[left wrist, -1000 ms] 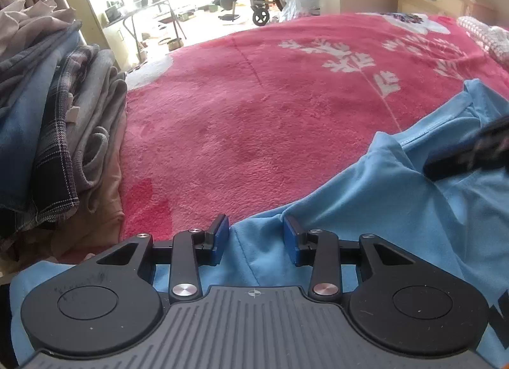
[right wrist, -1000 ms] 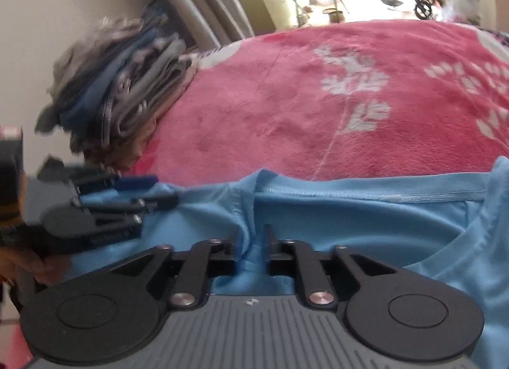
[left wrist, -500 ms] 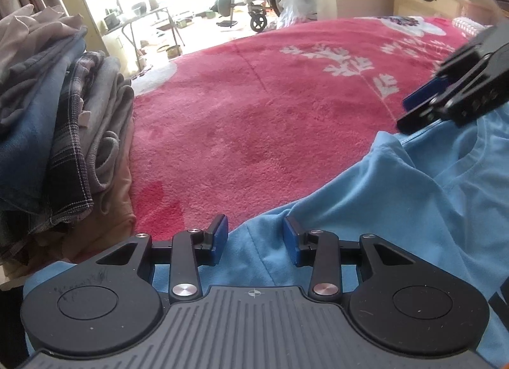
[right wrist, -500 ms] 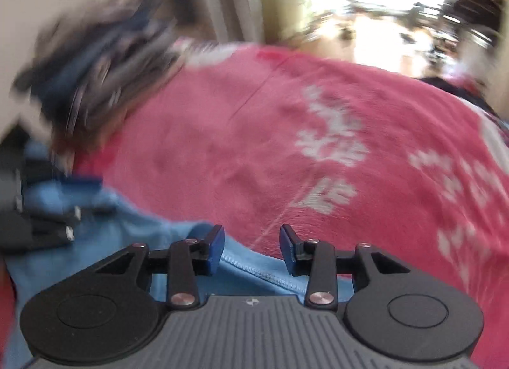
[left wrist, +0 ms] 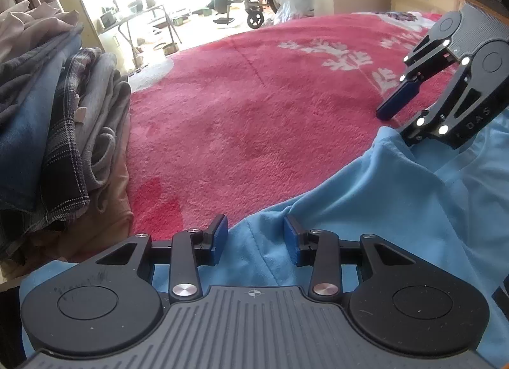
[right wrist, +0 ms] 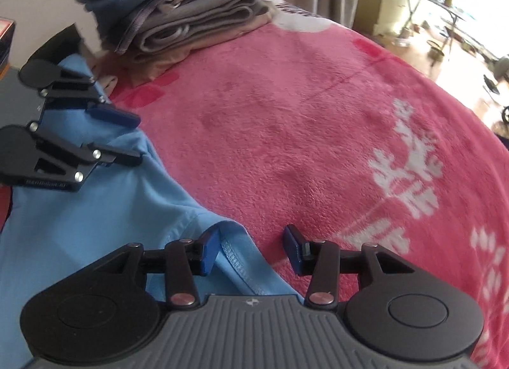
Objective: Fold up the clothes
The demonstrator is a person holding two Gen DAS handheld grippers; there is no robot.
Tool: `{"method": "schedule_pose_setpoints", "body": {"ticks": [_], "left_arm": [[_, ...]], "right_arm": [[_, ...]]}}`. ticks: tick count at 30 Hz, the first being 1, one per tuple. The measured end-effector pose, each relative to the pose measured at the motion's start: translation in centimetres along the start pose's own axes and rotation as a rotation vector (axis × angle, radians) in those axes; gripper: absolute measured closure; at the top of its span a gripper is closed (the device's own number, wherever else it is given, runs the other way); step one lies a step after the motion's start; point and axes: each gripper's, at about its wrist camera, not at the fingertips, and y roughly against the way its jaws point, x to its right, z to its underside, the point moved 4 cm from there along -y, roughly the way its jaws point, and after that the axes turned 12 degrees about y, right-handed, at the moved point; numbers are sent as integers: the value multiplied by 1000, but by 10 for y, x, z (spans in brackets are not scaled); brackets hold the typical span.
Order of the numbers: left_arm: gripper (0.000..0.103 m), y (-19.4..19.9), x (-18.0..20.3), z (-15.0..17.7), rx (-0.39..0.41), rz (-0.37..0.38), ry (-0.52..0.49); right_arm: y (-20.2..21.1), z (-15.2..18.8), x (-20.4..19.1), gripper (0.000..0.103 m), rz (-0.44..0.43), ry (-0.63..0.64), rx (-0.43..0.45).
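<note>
A light blue shirt (left wrist: 397,210) lies spread on the bed's red blanket (left wrist: 254,114). The left gripper (left wrist: 256,240) hovers over its edge with jaws apart, holding nothing. The right gripper (right wrist: 251,249) is likewise spread over the hem. Folded clothes (right wrist: 191,16) are stacked nearby.

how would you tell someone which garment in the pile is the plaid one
On the red blanket a pile of folded clothes sits at the bed's edge by the curtain. The plaid one lies mid-pile, between blue and grey layers, the only one with dark checks and thin white lines.
</note>
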Motion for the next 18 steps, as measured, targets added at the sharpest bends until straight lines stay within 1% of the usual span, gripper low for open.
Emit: {"method": "schedule_pose_setpoints", "body": {"ticks": [3, 4, 5, 10, 11, 12, 13, 15, 16, 18], "left_arm": [[64, 0, 0, 0, -3, -8, -1], [64, 0, 1, 0, -4, -10, -2], [64, 0, 1, 0, -4, -12, -2], [64, -2, 3, 0, -5, -24, -3], [64, -2, 3, 0, -5, -26, -4], [64, -2, 4, 0, -5, -28, -4], [64, -1, 4, 0, -4, -30, -3], [64, -1, 4, 1, -1, -34, -1], [64, 0, 4, 1, -1, -37, -3], [63, 0, 4, 2, 0, -42, -8]], "right_arm": [[0, 0, -4, 57, -4, 41, 6], [1, -1, -6, 61, -2, 62, 12], [2, -2, -9, 63, 2, 81, 23], [-1, -1, -21, 65, 33, 146, 55], [-2, -1, -22, 77, 38, 147, 65], [-2, -1, -23, 86, 46, 146, 74], [1, 0, -24, 98, 73, 148, 93], [10, 1, -25, 98, 136, 143, 143], [16, 1, -23, 99, 155, 124, 175], [20, 3, -22, 99, 189, 100, 209]]}}
